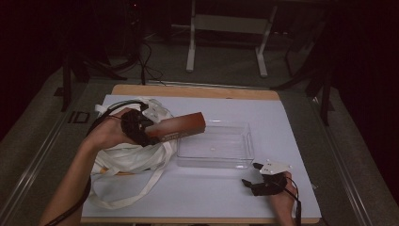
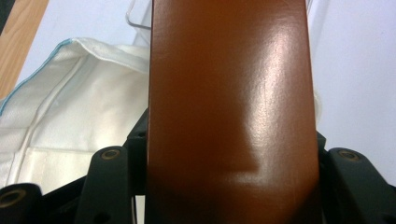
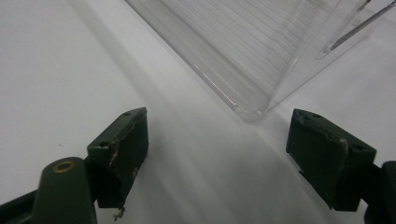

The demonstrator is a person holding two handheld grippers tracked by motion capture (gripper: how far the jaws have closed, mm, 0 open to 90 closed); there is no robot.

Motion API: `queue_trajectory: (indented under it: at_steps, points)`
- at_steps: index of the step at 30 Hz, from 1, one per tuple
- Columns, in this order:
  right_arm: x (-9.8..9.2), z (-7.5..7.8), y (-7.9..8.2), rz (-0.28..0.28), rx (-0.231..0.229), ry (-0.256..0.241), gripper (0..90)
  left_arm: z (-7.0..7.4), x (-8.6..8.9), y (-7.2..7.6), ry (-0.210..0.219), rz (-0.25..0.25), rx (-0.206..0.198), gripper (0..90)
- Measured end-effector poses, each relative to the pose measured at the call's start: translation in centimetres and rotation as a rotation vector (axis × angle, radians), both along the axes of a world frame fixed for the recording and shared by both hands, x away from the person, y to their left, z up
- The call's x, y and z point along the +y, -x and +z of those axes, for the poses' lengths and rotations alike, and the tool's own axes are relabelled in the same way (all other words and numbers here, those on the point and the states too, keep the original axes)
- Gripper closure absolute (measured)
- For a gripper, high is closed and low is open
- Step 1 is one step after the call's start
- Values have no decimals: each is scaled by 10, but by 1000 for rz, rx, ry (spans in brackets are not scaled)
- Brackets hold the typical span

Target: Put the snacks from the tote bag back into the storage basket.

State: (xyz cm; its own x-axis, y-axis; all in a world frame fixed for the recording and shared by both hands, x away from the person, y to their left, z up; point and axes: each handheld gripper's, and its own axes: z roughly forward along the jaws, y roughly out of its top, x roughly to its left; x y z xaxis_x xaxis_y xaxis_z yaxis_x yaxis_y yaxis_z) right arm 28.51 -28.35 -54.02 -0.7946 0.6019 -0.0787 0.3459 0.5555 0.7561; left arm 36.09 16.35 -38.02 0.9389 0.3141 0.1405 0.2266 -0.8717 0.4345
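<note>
White-covered surface in a dark room. Left hand-held gripper clamped on brown box above cloth bag; right hand-held gripper wide open, empty, near clear tray corner.

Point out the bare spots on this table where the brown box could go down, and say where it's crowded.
Free: the white sheet behind and right of the clear tray, and the front strip between the bag straps and the right gripper. The tray itself looks empty. Crowded: the left side, where the cloth bag lies under the left gripper holding the brown box.
</note>
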Motion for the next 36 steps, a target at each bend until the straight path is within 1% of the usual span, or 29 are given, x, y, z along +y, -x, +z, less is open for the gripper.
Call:
queue_trajectory:
  at_steps: [3, 4, 7, 13, 16, 22, 24, 28, 36]
  points:
    - [0, 0, 0, 0, 1, 0, 208, 0, -2, -1, 8, -21, 4, 436]
    - [0, 0, 0, 0, 0, 1, 208, 0, -2, -1, 11, -21, 3, 436]
    - [0, 0, 0, 0, 1, 1, 208, 0, -5, -2, 0, -31, 3, 436]
    - [0, 0, 0, 0, 0, 1, 208, 1, -10, -4, 10, -44, 7, 436]
    - [0, 0, 0, 1, 0, 1, 208, 2, -12, -5, 6, -55, 9, 436]
    - [0, 0, 0, 0, 0, 1, 208, 3, -15, -7, 16, -64, 14, 436]
    - [0, 0, 0, 0, 0, 1, 208, 3, -16, -8, 20, -74, 18, 436]
    - [0, 0, 0, 1, 0, 1, 208, 4, -18, -9, 20, -88, 20, 436]
    - [0, 0, 0, 0, 1, 2, 208, 7, -23, -11, 12, -100, 20, 436]
